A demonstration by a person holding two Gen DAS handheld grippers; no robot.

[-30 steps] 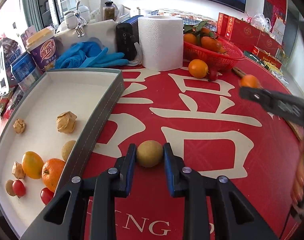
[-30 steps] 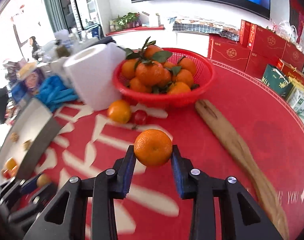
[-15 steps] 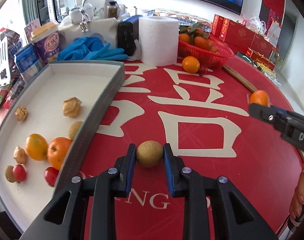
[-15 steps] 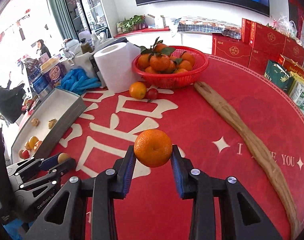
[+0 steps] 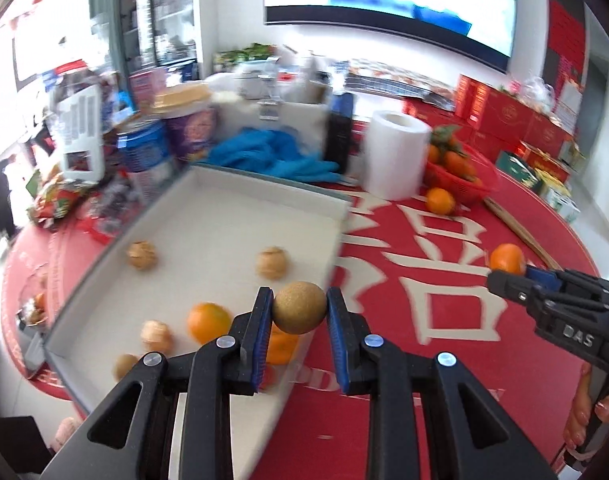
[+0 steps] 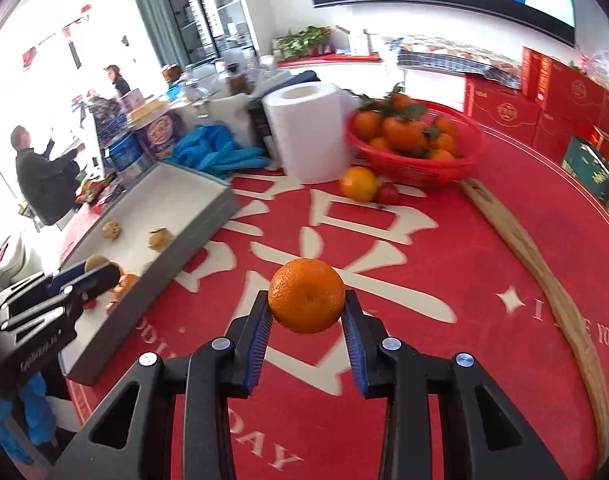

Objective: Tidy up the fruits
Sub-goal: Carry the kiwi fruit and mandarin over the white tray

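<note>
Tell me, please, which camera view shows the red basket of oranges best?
The right wrist view: the red basket sits large and fairly sharp behind the held orange, its rim and leafy fruit plain. In the left wrist view the red basket is small and partly hidden behind the paper roll.

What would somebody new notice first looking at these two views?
Most striking: each set of tongs grips a fruit in mid-air. The left tongs hold a brown round fruit over the near edge of the white tray, and the right tongs hold an orange above the red tablecloth. Behind stand a red basket of oranges and a paper roll.
</note>
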